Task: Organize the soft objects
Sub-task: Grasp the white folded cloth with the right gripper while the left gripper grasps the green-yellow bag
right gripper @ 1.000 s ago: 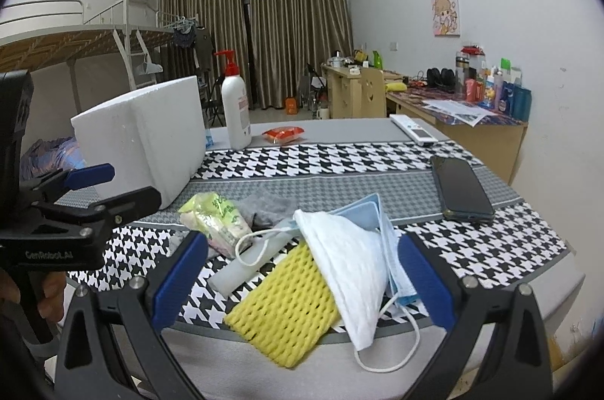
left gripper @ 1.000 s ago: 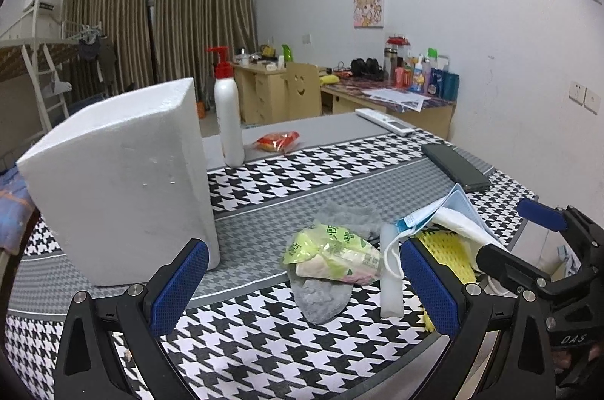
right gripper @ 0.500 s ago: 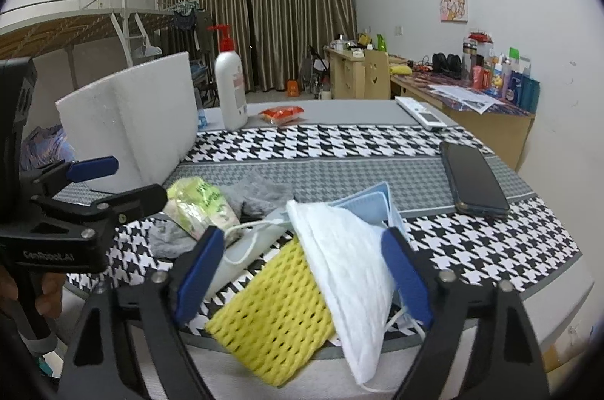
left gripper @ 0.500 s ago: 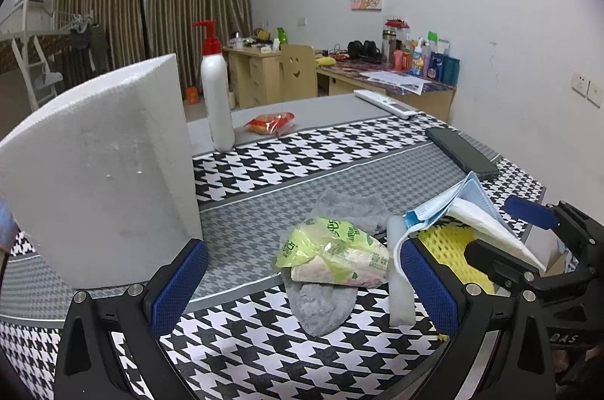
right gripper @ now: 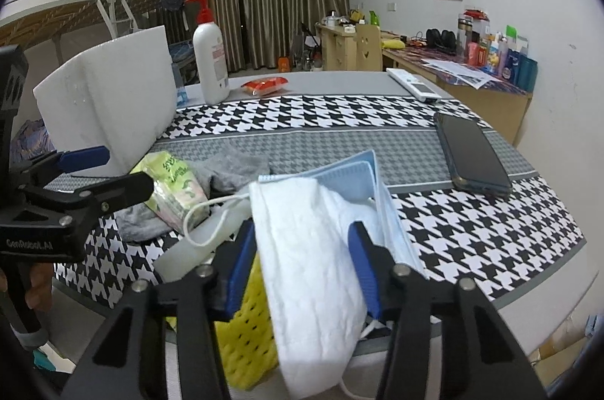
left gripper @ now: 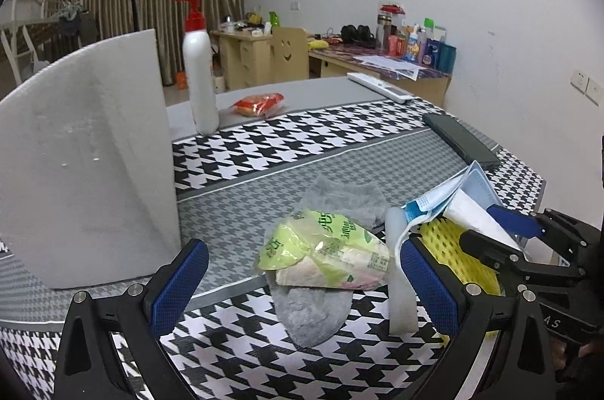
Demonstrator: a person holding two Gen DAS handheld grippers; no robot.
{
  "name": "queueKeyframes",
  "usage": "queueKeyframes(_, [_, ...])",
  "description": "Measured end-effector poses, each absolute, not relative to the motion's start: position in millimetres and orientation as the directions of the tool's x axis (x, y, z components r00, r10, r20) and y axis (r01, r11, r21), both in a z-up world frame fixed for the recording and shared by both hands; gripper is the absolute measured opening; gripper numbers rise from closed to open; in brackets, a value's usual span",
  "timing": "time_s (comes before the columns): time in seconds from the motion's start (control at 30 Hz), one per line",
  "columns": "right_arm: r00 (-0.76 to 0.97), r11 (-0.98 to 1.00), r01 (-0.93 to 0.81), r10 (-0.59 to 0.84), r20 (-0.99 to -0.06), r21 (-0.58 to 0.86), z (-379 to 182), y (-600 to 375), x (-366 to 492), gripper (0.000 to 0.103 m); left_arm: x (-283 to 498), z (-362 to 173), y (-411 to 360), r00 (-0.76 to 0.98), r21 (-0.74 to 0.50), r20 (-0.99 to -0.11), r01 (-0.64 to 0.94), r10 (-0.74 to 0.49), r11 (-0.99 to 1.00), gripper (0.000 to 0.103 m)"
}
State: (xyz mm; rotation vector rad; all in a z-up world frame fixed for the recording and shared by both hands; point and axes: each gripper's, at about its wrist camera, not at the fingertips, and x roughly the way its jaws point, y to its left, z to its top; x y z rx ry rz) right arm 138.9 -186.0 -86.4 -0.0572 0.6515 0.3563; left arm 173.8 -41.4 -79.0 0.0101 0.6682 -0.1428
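Observation:
A pile of soft things lies at the near edge of the houndstooth table (left gripper: pixel 339 143). A white quilted pad (right gripper: pixel 313 249) lies over a blue face mask (right gripper: pixel 362 173) and a yellow mesh foam sleeve (right gripper: pixel 245 336). My right gripper (right gripper: pixel 302 268) has its jaws closed in on the white pad. My left gripper (left gripper: pixel 302 283) is open around a green tissue pack (left gripper: pixel 324 253) lying on a grey sock (left gripper: pixel 309 305). A white foam tube (left gripper: pixel 400 286) lies beside them.
A large white foam block (left gripper: pixel 87 154) stands at the left. A white pump bottle (left gripper: pixel 198 68), a red snack packet (left gripper: pixel 258 103), a remote (left gripper: pixel 379 86) and a dark phone (right gripper: pixel 472 154) lie further back.
My right gripper moved forward onto the white pad and its jaws closed from wide open onto it. My left gripper moved closer to the tissue pack and foam block.

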Motion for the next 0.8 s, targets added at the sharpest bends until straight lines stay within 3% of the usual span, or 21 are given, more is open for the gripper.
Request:
queueKeyframes(0.63, [0.719,0.946,-0.318,0.28,-0.636,0.058,-94,-200,143,0.044,193,-92,-68,0.722,0.009,-0.676,0.207,-0.147,0.978,0.102])
queueKeyframes(0.73, [0.718,0.946,-0.319,0.28,-0.637,0.056,-93,-200,144,0.044,197,-95,-69,0.71,0.015,-0.691,0.202,-0.136,0.979,0.097])
queueKeyframes(0.8, [0.718,0.946,-0.32,0.281,-0.637,0.057,-93,-201,144,0.044,199,-96,-69,0.7,0.014,-0.702,0.197,-0.131,0.98,0.087])
